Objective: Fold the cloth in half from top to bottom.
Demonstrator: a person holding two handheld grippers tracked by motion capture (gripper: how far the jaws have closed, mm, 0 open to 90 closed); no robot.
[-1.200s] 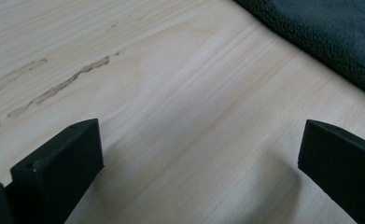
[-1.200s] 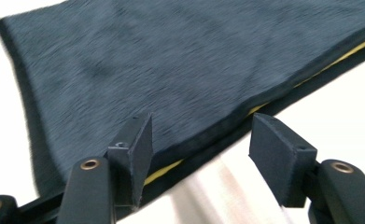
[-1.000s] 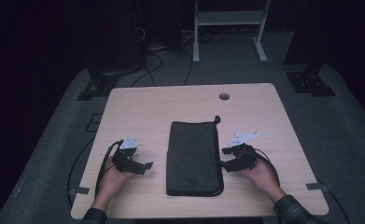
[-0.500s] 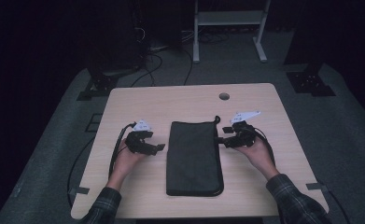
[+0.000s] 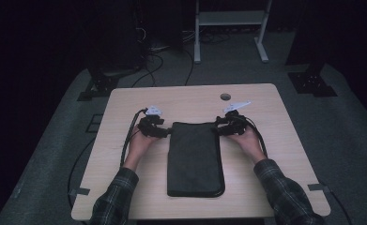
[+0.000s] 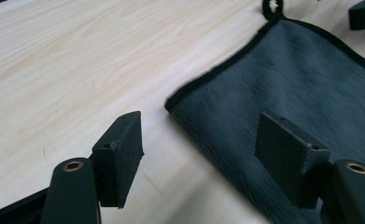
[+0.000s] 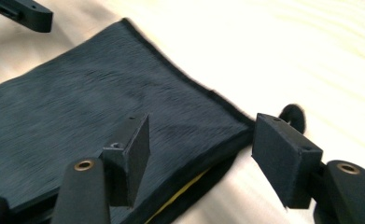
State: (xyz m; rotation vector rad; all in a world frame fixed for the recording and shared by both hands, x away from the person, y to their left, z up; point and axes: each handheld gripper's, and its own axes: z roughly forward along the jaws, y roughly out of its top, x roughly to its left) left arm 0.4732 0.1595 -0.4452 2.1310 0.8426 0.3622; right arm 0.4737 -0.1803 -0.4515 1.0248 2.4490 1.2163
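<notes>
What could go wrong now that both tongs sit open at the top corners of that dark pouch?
The left tongs straddle the pouch corner, but one pad rests over bare table; closing might miss the thin edge. In the right gripper view, the right tongs sit by an opening showing yellow lining; they might pinch only the top layer, so the pouch would gape. The small loop could snag.

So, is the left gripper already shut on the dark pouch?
No, the left gripper is open, its jaws standing apart on either side of the corner of the pouch.
</notes>
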